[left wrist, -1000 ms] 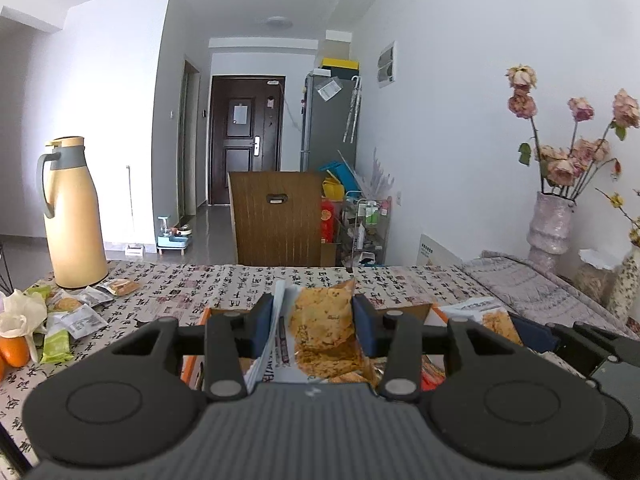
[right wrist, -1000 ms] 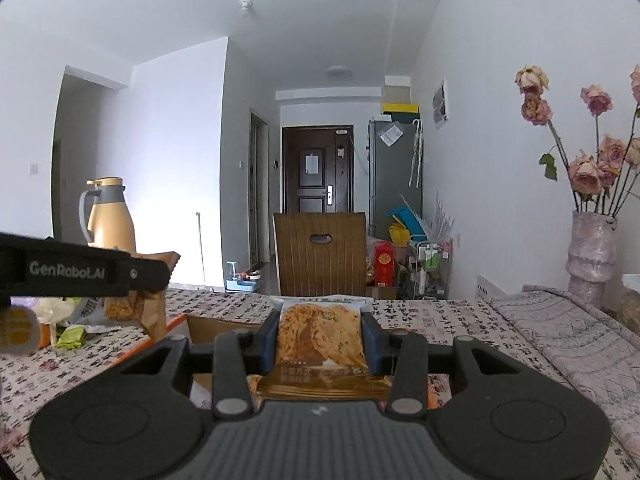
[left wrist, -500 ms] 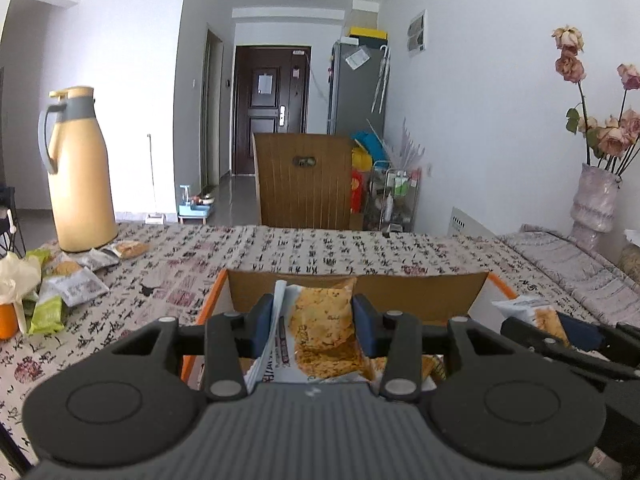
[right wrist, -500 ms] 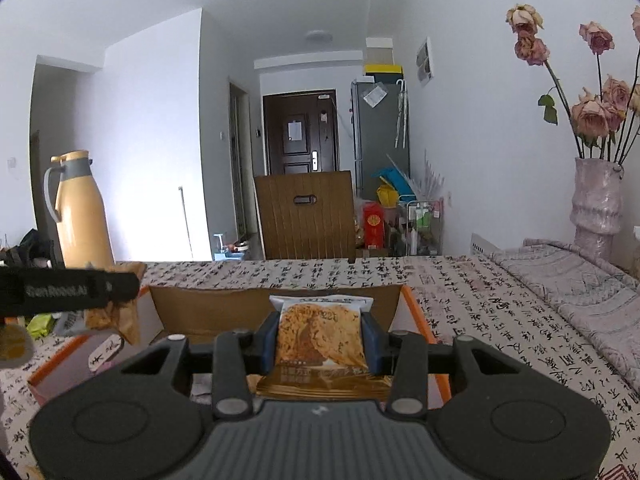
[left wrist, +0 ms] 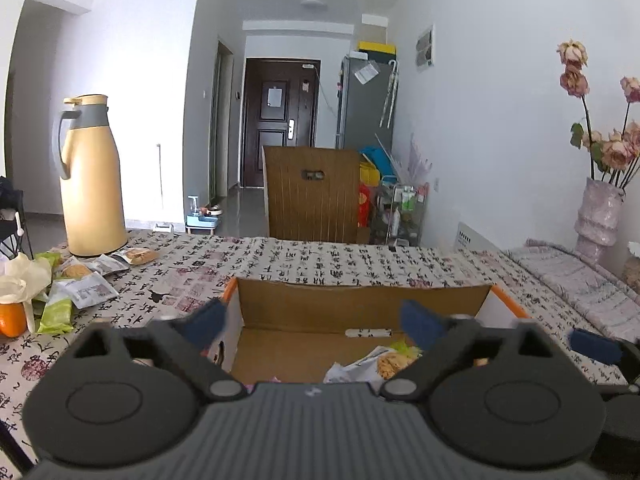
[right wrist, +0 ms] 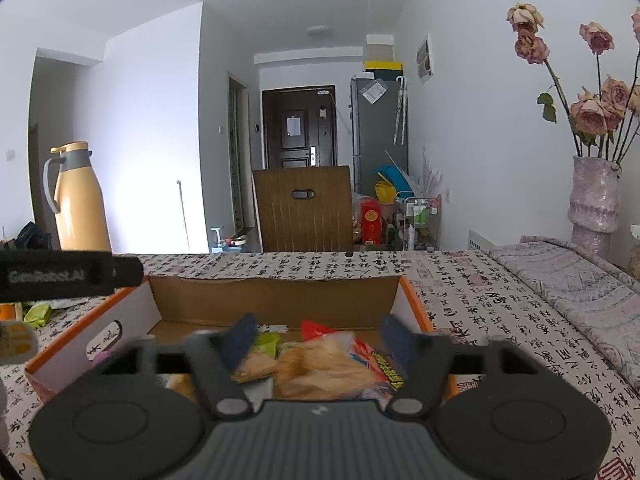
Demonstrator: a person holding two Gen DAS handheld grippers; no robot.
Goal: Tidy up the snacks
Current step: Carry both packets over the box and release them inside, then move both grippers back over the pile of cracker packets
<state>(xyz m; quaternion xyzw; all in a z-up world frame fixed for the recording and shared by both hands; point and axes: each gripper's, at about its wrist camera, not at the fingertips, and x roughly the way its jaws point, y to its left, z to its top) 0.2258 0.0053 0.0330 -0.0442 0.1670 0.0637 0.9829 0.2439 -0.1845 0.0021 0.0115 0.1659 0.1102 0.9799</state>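
Observation:
An orange-rimmed cardboard box (left wrist: pixel 360 304) (right wrist: pixel 276 300) sits on the patterned tablecloth. My left gripper (left wrist: pixel 316 320) hangs over its near edge, jaws opening wide and blurred, nothing between them. A white snack packet (left wrist: pixel 380 362) lies on the box floor below. My right gripper (right wrist: pixel 320 340) is over the same box, jaws opening, pads clear of the orange snack packet (right wrist: pixel 320 368) lying among other packets (right wrist: pixel 256 360) in the box. Several loose snack packets (left wrist: pixel 84 280) lie at the table's left.
A tan thermos jug (left wrist: pixel 90 176) (right wrist: pixel 78 198) stands at the table's far left, an orange (left wrist: pixel 12 318) near it. A vase of dried roses (right wrist: pixel 594 196) stands far right on grey cloth. A wooden chair back (left wrist: pixel 314 194) is beyond the table.
Both grippers sank over the box with a snack packet each, then sprang open. The two packets dropped out of the jaws into the box.

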